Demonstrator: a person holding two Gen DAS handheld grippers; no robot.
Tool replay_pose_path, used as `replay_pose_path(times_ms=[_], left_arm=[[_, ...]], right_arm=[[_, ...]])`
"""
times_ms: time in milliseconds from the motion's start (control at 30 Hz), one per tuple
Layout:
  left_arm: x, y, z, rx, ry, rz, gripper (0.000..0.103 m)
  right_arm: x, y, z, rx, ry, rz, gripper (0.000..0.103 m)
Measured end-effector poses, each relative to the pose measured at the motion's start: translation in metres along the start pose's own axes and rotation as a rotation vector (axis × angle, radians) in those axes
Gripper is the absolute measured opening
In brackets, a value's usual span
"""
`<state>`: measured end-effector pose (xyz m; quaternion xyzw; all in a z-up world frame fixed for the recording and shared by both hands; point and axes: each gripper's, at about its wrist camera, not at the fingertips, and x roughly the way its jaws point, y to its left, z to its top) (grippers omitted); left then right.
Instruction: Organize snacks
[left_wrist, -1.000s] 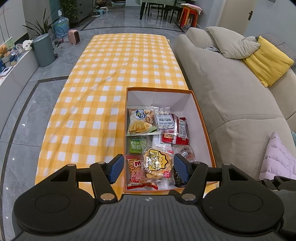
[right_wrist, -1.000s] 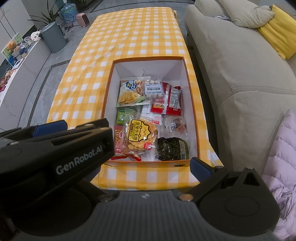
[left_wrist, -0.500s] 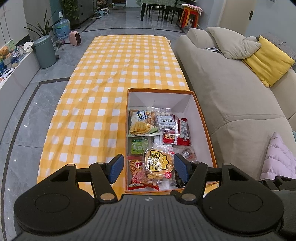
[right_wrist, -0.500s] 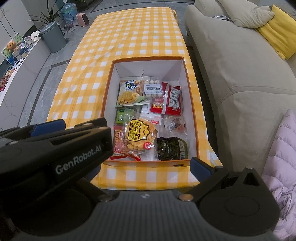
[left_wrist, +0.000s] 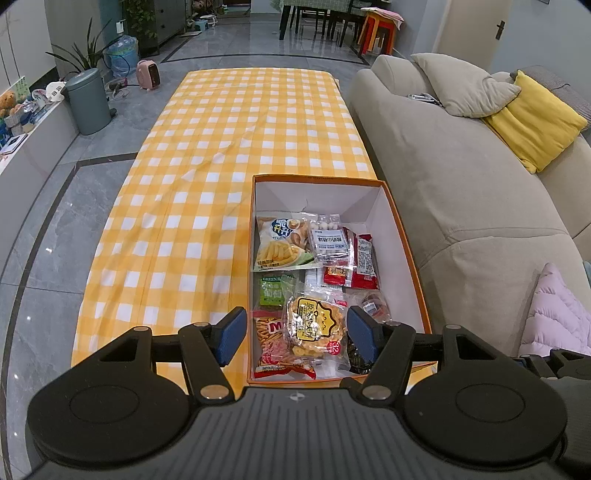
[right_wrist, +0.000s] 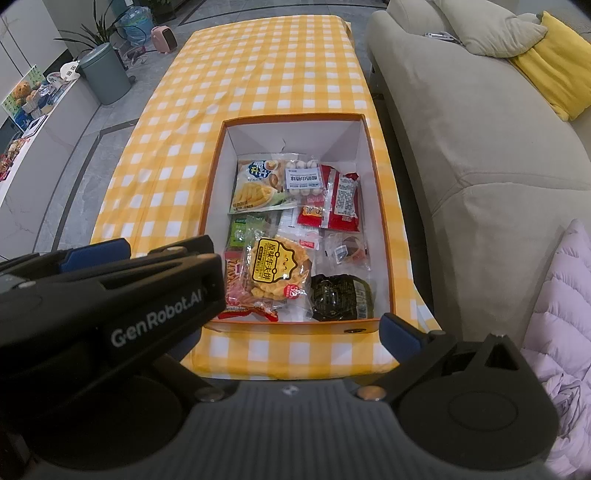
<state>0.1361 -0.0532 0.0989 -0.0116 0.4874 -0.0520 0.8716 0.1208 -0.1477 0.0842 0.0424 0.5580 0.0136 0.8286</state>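
Since the earlier frames very little has been shifted: the left gripper (left_wrist: 294, 334) has been drawn slightly back and up, so that the orange-rimmed box (left_wrist: 402, 236) is seen a little lower in its view, while the right wrist view is nearly unchanged. The left gripper's blue-padded fingers (left_wrist: 231, 334) are held spread apart above the near end of the box, with nothing pinched between them. They are seen to either side of the waffle-biscuit packet (left_wrist: 314, 326), but no contact is shown.

In the right wrist view, the right gripper (right_wrist: 280, 332) is held back from the box, near the table's front edge. Only its right finger (right_wrist: 400, 334) is clearly shown; the other is hidden behind the left gripper's black body, so the claw appears spread, though this cannot be confirmed.

The box is set on the yellow-checked tablecloth (left_wrist: 207, 184), at the side nearest the sofa (left_wrist: 461, 192). The snacks are all found inside it. A fries packet (right_wrist: 258, 186) and a bag of white balls (right_wrist: 303, 179) lie at the far end, with red sachets (right_wrist: 341, 201) just beside them. A green packet (right_wrist: 242, 230) lies between the fries packet and a red stick-snack bag (right_wrist: 240, 291). A dark round packet (right_wrist: 340, 297) lies at the near right corner, touching the waffle-biscuit packet.
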Motion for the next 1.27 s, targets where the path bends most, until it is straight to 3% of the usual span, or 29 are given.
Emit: replay_pose_path(times_ms=[1267], left_arm=[[0.0021, -0.0035, -0.0003, 0.003, -0.007, 0.003, 0.078]], right_arm=[[0.0022, 0.0007, 0.0000, 0.004, 0.001, 0.001, 0.099]])
